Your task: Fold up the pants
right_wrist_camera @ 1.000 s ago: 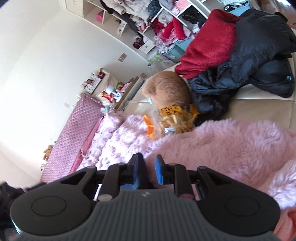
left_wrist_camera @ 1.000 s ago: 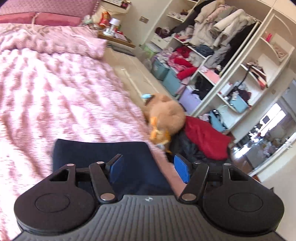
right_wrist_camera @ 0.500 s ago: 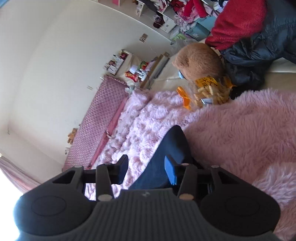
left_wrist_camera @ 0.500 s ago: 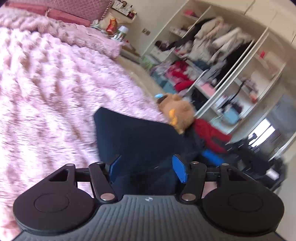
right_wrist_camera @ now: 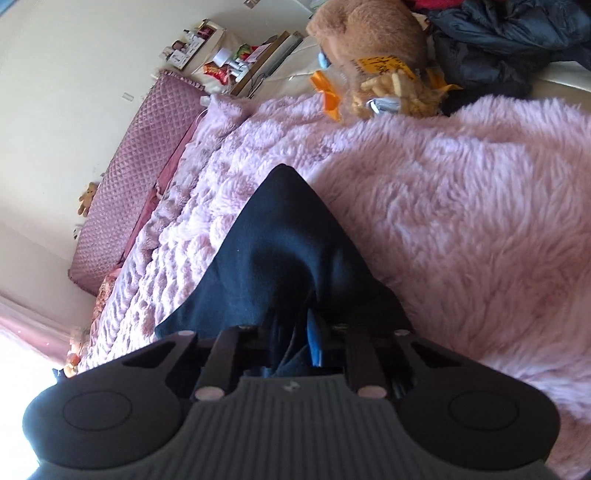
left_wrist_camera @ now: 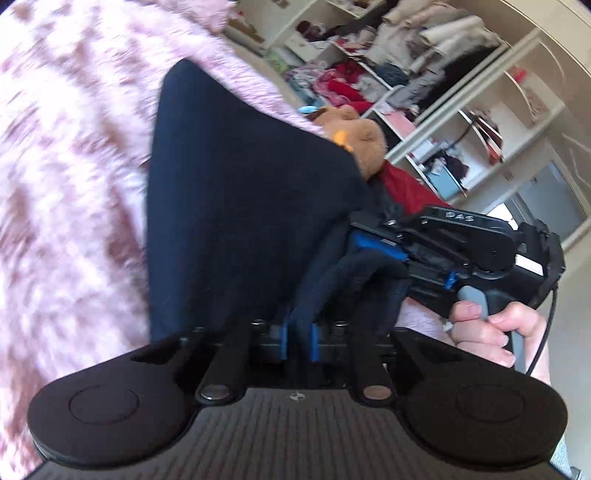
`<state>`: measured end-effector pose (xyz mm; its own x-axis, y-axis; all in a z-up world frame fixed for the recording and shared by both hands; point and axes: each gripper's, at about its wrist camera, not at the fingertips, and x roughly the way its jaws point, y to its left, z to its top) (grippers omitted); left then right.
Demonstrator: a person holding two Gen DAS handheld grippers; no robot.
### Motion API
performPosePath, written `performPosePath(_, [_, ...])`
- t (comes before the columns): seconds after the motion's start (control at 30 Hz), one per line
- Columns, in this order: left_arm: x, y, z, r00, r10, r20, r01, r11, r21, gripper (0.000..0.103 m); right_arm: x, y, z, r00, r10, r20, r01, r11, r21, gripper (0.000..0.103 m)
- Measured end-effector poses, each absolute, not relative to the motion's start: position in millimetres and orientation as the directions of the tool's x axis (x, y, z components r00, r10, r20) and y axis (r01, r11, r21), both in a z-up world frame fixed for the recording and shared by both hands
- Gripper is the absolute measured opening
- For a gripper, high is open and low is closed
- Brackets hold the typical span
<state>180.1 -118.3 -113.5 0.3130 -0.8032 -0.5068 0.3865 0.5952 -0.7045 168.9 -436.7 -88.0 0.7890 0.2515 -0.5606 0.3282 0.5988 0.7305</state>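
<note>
Two handheld grippers are each pinching the same pair of dark navy pants [left_wrist_camera: 236, 206] over a bed covered in a fluffy pink blanket [left_wrist_camera: 66, 192].

In the left wrist view, the left gripper [left_wrist_camera: 298, 338] is sitting at the bottom of the frame, its blue-padded fingers [left_wrist_camera: 283, 336] pressing together on a bunched fold of the navy fabric. From there the cloth is spreading upward and away in a broad, taut triangular sheet, its far corner lying against the pink blanket. Just to the right, the right gripper [left_wrist_camera: 373, 245] is coming in from the side, its blue fingers also clamping a gathered edge of the pants. A bare hand [left_wrist_camera: 495, 332] is wrapping around its grey handle, with a black cable trailing beside it. Beyond the cloth, a brown plush toy [left_wrist_camera: 364, 142] is peeking out, next to something red, and open white wardrobe shelves [left_wrist_camera: 424, 74] crowded with clothes are filling the background.

In the right wrist view, the right gripper [right_wrist_camera: 295, 343] is holding the pants [right_wrist_camera: 284, 251] between closed fingers, with fabric filling the narrow gap. The cloth is rising to a point over the pink blanket [right_wrist_camera: 461, 206]. Farther off, the plush toy [right_wrist_camera: 369, 33] is resting beside a yellow snack bag [right_wrist_camera: 384, 85] and a dark jacket [right_wrist_camera: 509, 44]. A quilted mauve headboard [right_wrist_camera: 136, 166] is standing against the cream wall.
</note>
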Motion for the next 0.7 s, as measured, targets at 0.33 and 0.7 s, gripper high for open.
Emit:
performPosePath(0.33, [145, -72, -88, 0.363, -0.864, -0.348, 0.376, 0.478, -0.794, 0.046, 161, -429, -74, 0.74, 0.375, -0.558, 0.249, 0.618, 0.746, 0.016])
performPosePath(0.7, [197, -138, -82, 0.258, -0.899, -0.355, 0.392, 0.433, -0.812, 0.038, 137, -426, -40, 0.638, 0.084, -0.766, 0.397, 0.816, 0.421, 0.0])
